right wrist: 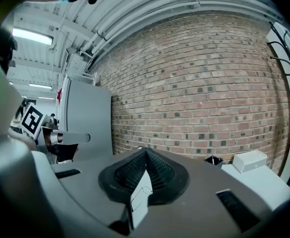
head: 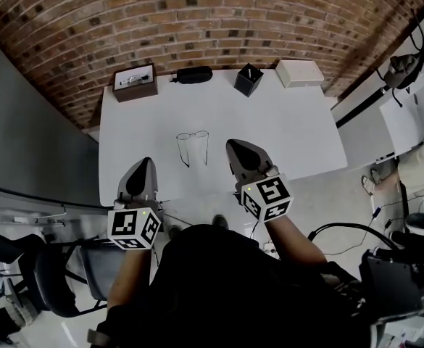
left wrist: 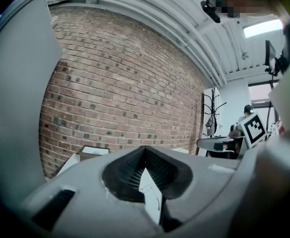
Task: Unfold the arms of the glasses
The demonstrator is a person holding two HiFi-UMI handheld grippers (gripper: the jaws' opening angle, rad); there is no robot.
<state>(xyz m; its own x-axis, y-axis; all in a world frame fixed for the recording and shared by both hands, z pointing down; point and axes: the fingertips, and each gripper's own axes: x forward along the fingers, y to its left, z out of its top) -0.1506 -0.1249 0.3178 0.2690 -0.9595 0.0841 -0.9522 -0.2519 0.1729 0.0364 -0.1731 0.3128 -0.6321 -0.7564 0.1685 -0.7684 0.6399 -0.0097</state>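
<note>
Glasses [head: 193, 138] lie a little left of centre on the white table [head: 291, 129], lenses toward the brick wall. The 2 thin arms run down the frame toward the person and look to me fully swung out, so the unfolding seems done. Lower left of them, the left gripper [head: 147, 161] has its jaws pressed together on nothing. Just right of them, the right gripper [head: 230, 144] is likewise closed and empty, and neither touches the frame. Any further nudge would call for opening the jaws first and a light touch on such thin wire.

Glasses [head: 192, 134] on table [head: 284, 129] — cup [head: 248, 80] behind.
</note>
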